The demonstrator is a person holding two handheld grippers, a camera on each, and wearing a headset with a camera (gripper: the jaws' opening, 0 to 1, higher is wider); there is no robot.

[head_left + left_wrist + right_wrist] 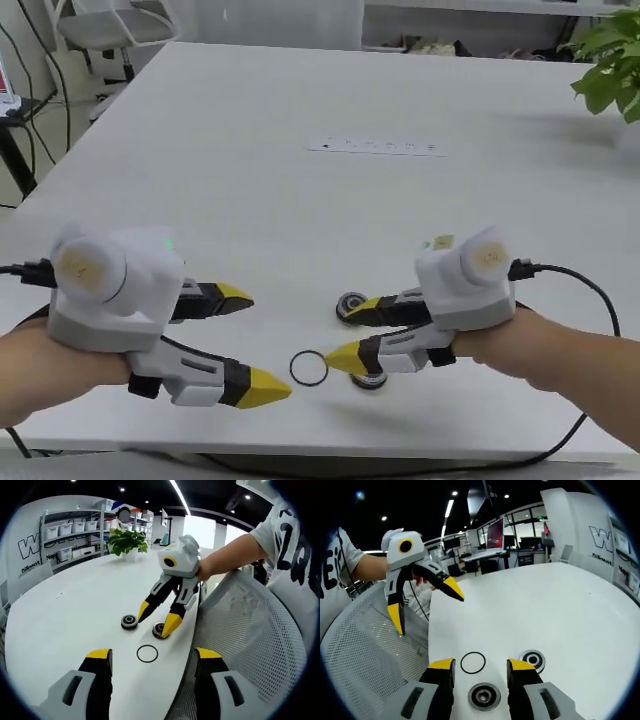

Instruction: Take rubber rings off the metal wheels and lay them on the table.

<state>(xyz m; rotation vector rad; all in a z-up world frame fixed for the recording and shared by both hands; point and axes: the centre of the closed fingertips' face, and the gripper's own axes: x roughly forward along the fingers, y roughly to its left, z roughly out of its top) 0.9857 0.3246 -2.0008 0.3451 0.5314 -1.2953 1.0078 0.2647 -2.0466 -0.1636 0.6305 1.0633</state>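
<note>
A: 1 wide white table [300,150] runs across the head view. What sits on it?

B: 2 grippers come first by size. At the lower left the left gripper [262,342] hovers with its jaws wide apart and nothing between them. At the lower right the right gripper [340,335] has its jaws apart too, clamped on nothing.

A: And the wheels?

B: 2 small metal wheels. In the right gripper view the near wheel [484,696] lies flat at bottom centre, between that gripper's jaws but not pinched. The far wheel [533,659] lies just beyond the right-hand jaw tip.

A: Any ring off yet?

B: 1 thin black rubber ring [473,662] lies flat on the table, just left of centre and low in that frame. It is close to the near wheel but apart from it. The far wheel shows a dark outer band, so I judge its ring is on. The near wheel looks greyer and is likely bare, though I cannot be sure.

A: How will a ring handle?

B: Light, soft and stretchy, I expect, and held to the metal by friction. I would catch it at the outer edge with 1 jaw tip and roll it over the rim rather than squeeze it flat. A wheel is stiff and heavier and may skate on the smooth top, so the other gripper should pinch it across its sides.
</note>
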